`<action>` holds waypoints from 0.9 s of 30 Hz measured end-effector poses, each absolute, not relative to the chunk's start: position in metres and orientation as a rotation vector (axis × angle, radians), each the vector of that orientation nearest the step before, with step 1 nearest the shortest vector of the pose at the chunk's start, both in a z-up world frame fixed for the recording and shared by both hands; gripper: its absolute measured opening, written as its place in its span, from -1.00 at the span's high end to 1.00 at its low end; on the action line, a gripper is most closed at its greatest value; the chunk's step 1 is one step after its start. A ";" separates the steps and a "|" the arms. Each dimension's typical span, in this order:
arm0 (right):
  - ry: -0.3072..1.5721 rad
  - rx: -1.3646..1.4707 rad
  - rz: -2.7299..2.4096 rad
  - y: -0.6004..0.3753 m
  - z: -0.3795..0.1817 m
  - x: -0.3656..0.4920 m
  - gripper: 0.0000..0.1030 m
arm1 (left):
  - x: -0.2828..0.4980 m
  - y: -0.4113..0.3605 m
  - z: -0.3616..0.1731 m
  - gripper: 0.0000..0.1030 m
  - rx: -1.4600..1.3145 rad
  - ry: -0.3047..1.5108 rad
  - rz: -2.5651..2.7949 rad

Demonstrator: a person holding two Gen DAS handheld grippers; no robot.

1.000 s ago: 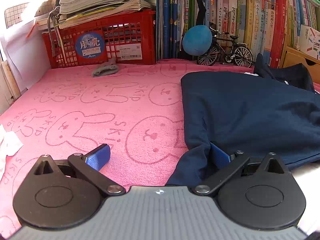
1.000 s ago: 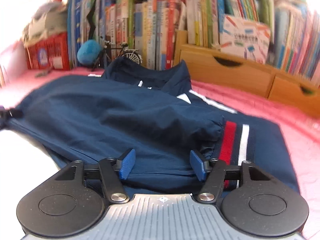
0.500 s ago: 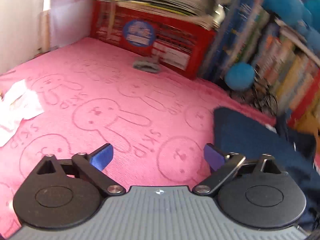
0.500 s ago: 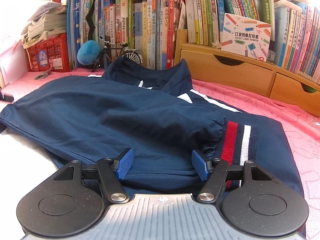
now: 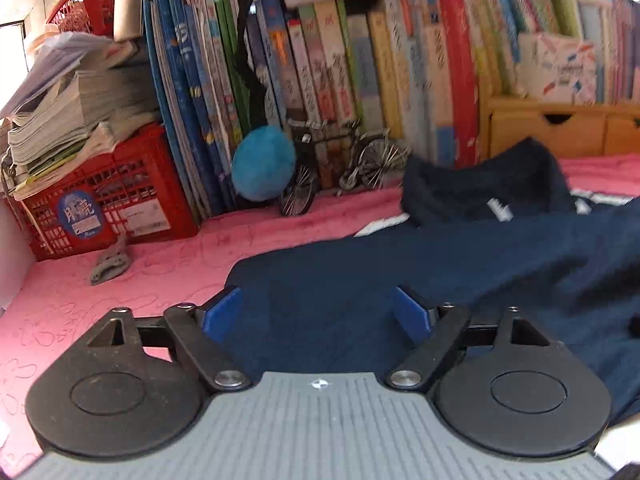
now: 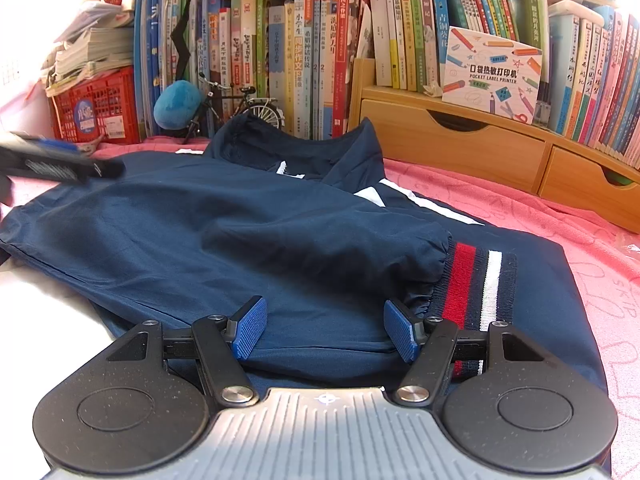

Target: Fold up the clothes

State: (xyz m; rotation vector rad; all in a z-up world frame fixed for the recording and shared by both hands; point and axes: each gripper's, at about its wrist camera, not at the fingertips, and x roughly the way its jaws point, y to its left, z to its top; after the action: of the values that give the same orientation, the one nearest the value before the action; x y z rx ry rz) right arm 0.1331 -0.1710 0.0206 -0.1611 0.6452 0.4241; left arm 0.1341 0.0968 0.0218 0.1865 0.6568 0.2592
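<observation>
A navy jacket [image 6: 240, 232] lies flat on the pink rabbit-print blanket [image 5: 120, 280]. One sleeve is folded across it, and that sleeve's red, white and navy striped cuff [image 6: 476, 280] sits at the right. My right gripper [image 6: 326, 328] stands open just over the jacket's near hem, beside that cuff, and the cloth lies flat below its pads. My left gripper [image 5: 316, 310] hovers over the jacket's [image 5: 440, 264] left part. Its jaws are closing, with only flat cloth beneath them and nothing pinched. The left gripper [image 6: 60, 160] also shows blurred at the left edge of the right wrist view.
Upright books [image 6: 320, 48] line the back. A red crate [image 5: 108, 200] with stacked papers stands at the back left. A blue plush ball [image 5: 262, 168] and a model bicycle [image 5: 340, 168] sit behind the jacket. A grey rag [image 5: 110, 264] lies near the crate. Wooden drawers [image 6: 460, 148] are at the back right.
My left gripper swung out over the bare pink blanket, then came back over the jacket's left part, and its jaws have narrowed. The right gripper and the jacket have stayed put.
</observation>
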 end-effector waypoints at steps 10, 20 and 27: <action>0.648 -0.163 0.439 -0.170 0.019 0.133 -0.35 | 0.130 0.169 0.006 -0.86 -0.040 0.696 0.374; 0.641 -0.164 0.455 -0.169 0.018 0.129 -0.45 | 0.136 0.172 0.006 -0.97 -0.037 0.704 0.395; 0.600 -0.093 0.423 -0.200 0.023 0.113 -0.41 | 0.135 0.183 0.004 -1.00 -0.116 0.716 0.385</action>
State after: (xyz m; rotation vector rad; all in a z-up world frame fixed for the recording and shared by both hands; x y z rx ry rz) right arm 0.1133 -0.2002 0.0228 -0.0926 0.6001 0.4232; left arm 0.1350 0.1826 0.0037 -0.1162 0.7158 0.3848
